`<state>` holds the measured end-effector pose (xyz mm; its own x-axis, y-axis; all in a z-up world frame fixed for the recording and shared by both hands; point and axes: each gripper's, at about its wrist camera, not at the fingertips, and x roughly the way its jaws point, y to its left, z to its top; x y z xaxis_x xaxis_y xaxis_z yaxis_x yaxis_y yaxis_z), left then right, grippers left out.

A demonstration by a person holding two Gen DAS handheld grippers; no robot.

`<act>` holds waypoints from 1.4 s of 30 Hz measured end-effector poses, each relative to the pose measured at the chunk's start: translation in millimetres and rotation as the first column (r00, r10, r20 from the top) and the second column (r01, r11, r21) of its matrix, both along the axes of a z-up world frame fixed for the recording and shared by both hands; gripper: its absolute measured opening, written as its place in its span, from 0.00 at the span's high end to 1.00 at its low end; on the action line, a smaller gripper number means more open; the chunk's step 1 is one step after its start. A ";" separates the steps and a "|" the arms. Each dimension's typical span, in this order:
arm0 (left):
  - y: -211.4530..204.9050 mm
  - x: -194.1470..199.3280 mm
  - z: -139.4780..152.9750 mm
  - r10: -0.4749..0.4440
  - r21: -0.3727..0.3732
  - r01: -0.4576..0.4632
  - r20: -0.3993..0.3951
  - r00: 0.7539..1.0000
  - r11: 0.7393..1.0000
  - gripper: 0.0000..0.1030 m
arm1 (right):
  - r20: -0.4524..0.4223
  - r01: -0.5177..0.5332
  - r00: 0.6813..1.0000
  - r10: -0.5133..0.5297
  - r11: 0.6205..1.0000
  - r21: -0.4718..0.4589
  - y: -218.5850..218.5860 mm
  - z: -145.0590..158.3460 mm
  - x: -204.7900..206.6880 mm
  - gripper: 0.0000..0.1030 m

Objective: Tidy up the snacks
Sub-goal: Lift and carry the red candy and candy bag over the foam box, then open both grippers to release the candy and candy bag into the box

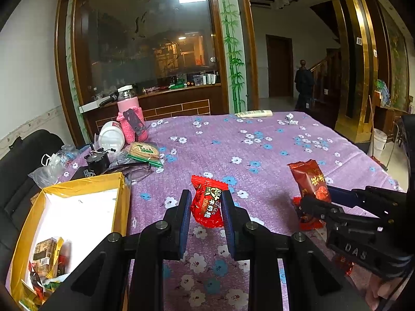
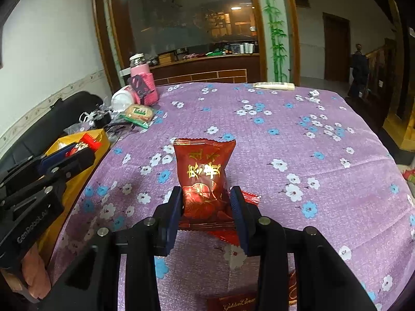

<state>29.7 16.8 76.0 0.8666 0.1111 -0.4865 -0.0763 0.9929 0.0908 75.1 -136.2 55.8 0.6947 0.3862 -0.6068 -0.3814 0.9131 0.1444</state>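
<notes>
Left gripper [image 1: 206, 204] clamps a red candy [image 1: 207, 200], right gripper [image 2: 206, 208] pinches a dark-red packet [image 2: 203, 178], yellow box [image 1: 122, 194] hugging the table's [image 1: 259, 150] left edge, loads of bare cloth ahead.

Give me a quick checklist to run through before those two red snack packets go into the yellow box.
1. Left hand-held gripper shut on the bright red candy packet: ok.
2. Right hand-held gripper shut on the dark red snack packet: ok.
3. Yellow box open on top: ok.
4. Bare room inside the box: ok.
5. More red packets under the right hand-held gripper waiting on the purple tablecloth: ok.
6. Firmness of either grip: cannot tell.
</notes>
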 end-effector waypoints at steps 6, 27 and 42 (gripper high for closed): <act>1.6 -4.2 2.0 -0.015 -0.024 0.015 -0.003 1.000 1.000 0.77 | -0.037 0.053 0.998 -0.051 0.996 0.068 -10.6 14.1 -14.4 0.65; 69.8 -61.8 34.6 0.029 -0.157 -0.034 -0.032 0.999 0.987 0.77 | -0.032 -0.079 0.996 0.083 0.989 0.126 33.7 29.4 -94.2 0.65; 200.3 -129.0 -7.0 0.292 -0.198 -0.304 -0.088 0.952 0.932 0.77 | -0.103 -0.361 0.922 0.374 0.924 0.125 140.9 27.0 -117.7 0.64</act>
